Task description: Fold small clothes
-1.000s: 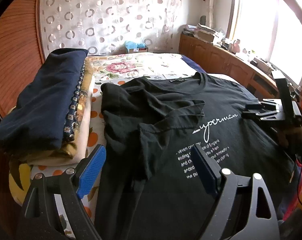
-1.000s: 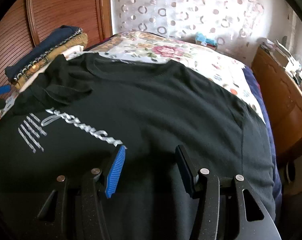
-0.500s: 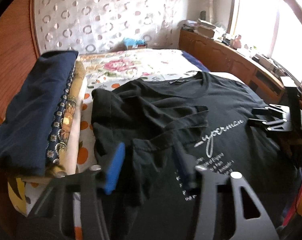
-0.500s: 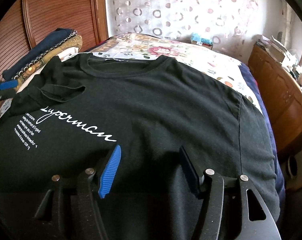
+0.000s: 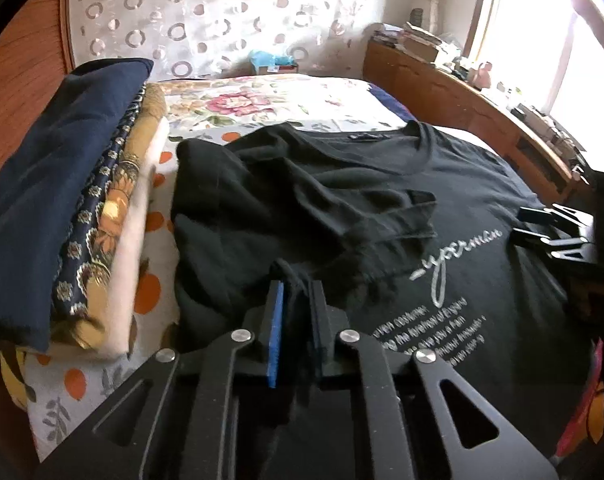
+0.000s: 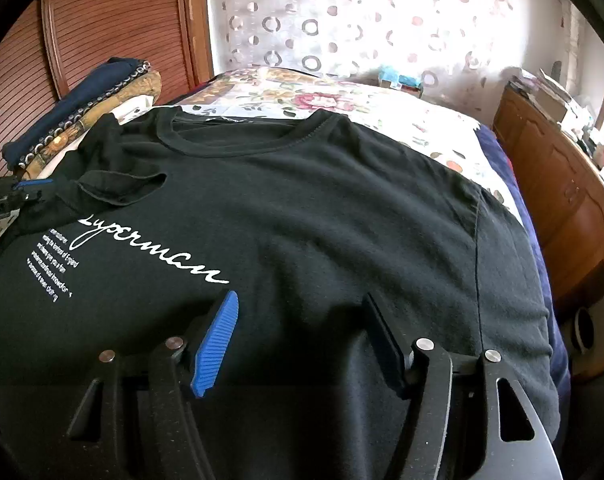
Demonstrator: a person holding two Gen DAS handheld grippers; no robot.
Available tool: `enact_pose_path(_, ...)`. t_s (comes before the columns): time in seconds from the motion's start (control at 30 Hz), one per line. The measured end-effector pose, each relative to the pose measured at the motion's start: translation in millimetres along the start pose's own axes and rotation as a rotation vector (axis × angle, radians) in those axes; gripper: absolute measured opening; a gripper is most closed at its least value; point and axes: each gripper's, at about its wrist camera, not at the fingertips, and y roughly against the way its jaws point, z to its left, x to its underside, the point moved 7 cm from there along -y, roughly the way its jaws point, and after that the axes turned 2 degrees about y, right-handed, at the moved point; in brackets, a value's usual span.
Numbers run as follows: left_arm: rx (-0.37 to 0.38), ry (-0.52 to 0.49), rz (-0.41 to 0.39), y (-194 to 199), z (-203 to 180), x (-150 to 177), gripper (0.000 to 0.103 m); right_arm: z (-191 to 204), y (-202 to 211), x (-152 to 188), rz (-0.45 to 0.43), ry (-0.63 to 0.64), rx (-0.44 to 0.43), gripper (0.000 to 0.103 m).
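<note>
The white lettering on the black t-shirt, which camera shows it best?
The right wrist view: the white lettering on the black t-shirt is sharp, though its first letter is covered. In the left wrist view the lettering is blurrier, its start covered by the folded-in sleeve.

White cursive script on the black cotton T-shirt (image 6: 322,208) reads "Superman" — its first letter hidden; the small lines beneath are unreadable.

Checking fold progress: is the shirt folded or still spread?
Mostly spread. Black shirt lies flat on the bed; only one sleeve is folded in.
</note>
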Motion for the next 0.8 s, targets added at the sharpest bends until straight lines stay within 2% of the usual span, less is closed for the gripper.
enact_pose_path(0.3, 0.053, -0.052, -0.054, 34, -29, 23, 0.005, -2, -1, 0, 0.001, -0.005, 0.006, 0.069)
enact_pose_path(0.43, 0.069, -0.068, -0.055, 41, -42, 38, 0.005, -2, -1, 0, 0.001, -0.005, 0.006, 0.070)
enact_pose_path(0.5, 0.101, -0.068, -0.038, 41, -47, 45, 0.005, -2, -1, 0, 0.000, -0.004, 0.006, 0.070)
enact_pose_path(0.6, 0.086, -0.084, -0.039, 43, -51, 52, 0.007, -2, -1, 0, 0.000, -0.004, 0.006, 0.071)
enact_pose_path(0.7, 0.093, -0.084, -0.038, 45, -52, 53, 0.014, -3, -1, 0, 0.000, -0.005, 0.007, 0.071)
enact_pose_path(0.8, 0.085, -0.084, -0.057, 48, -51, 50, 0.039, -4, -1, 0, -0.002, -0.007, 0.012, 0.071)
